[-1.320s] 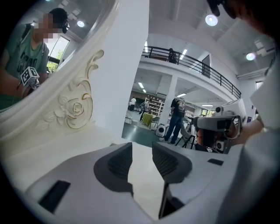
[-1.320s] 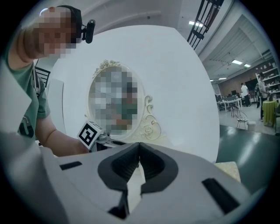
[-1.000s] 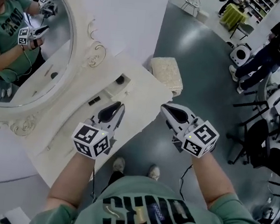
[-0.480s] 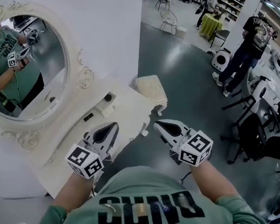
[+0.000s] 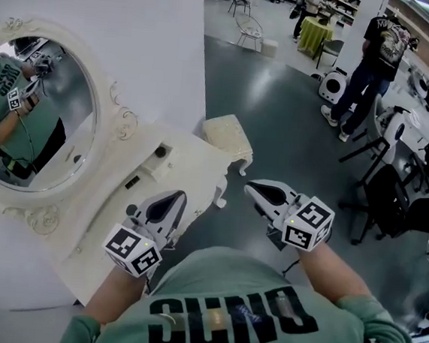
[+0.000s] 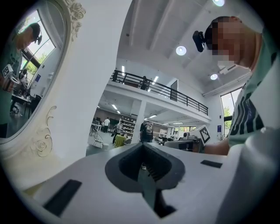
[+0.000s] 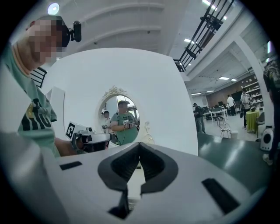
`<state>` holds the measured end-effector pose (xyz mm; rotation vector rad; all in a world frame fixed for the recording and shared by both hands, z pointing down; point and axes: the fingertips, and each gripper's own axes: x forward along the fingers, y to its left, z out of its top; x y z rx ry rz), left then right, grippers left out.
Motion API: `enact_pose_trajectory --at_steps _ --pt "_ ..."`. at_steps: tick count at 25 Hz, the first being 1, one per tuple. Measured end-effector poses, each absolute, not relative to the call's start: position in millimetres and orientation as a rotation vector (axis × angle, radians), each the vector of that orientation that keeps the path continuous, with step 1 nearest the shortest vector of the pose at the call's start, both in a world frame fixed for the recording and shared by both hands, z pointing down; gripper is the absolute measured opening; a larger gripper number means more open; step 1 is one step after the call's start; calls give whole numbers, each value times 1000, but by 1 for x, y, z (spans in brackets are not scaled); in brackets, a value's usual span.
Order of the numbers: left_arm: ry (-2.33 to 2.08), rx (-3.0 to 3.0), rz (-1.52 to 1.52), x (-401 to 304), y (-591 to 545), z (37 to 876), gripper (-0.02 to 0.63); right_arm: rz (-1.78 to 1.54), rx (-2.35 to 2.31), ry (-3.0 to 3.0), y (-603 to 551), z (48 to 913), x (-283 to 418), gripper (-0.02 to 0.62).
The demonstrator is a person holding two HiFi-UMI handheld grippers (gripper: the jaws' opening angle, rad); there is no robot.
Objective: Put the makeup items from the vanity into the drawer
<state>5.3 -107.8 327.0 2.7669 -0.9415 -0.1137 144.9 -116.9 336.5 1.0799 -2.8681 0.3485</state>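
Note:
The white vanity top [image 5: 192,169] runs along the left of the head view, under an oval mirror [image 5: 31,112]. On it lie a small dark round item [image 5: 160,152] and a short black stick-like item [image 5: 132,182], beside a low white box [image 5: 157,166]. My left gripper [image 5: 174,195] hovers at the vanity's front edge, shut and holding nothing; in the left gripper view its jaws meet with nothing between them [image 6: 142,146]. My right gripper [image 5: 252,186] hangs over the floor to the right of the vanity, also shut and bare [image 7: 140,146]. The drawer front is hidden from all views.
A cream upholstered stool [image 5: 229,138] stands off the vanity's far corner. A person [image 5: 368,61] stands at the back right near a round white device [image 5: 332,86]. Black chairs [image 5: 393,195] crowd the right edge. Grey floor lies between them and the vanity.
The head view has lifted and drawn back from the vanity. Both grippers now sit nearer the vanity's front edge than over its top. Nothing was picked up.

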Motion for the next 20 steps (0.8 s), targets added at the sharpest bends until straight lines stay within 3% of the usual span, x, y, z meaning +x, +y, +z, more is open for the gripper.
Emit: enact_pose_trajectory --at_steps 20 --pt "-959 2746 -97 2 -112 331 8 321 1065 -2859 -123 338 146 11"
